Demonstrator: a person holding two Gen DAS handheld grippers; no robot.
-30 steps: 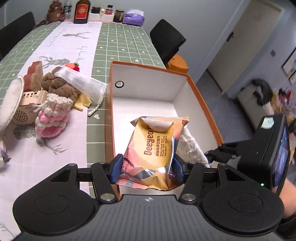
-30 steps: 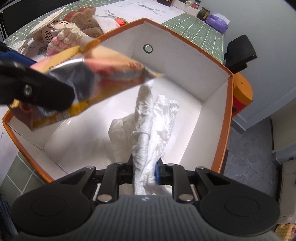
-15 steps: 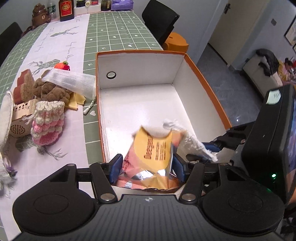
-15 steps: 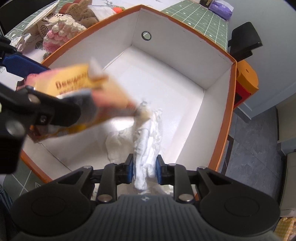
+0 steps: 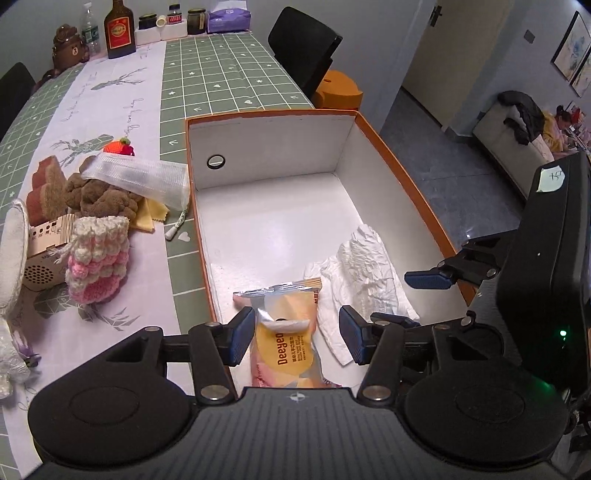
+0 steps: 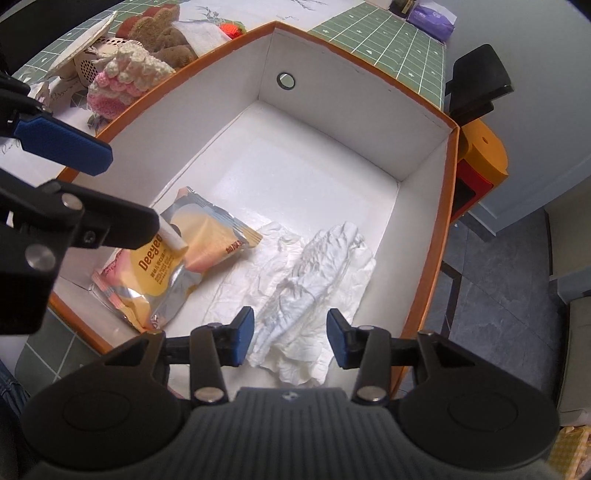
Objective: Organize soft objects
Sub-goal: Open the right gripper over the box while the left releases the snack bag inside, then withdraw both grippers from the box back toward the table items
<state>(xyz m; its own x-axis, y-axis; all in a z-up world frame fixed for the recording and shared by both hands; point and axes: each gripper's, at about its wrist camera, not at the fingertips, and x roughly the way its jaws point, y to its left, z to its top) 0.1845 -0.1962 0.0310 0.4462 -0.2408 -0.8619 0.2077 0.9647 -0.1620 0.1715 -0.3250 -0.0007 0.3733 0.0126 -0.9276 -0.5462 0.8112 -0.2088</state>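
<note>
Below the left hand-held gripper [image 5: 297, 334], jaws apart and empty, the yellow foil wipes packet [image 5: 286, 343] lies in the orange-rimmed white box [image 5: 402, 177]. The right hand-held gripper [image 6: 291, 338] has just been opening; the crumpled white cloth [image 6: 314, 284] lies loose between its pads.

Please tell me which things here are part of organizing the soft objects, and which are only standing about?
Part of the job:
- orange box
- wipes pack
- white cloth
- pink knitted pouch
- brown plush

Only standing about:
- liquor bottle
- jars
- black chair
</note>
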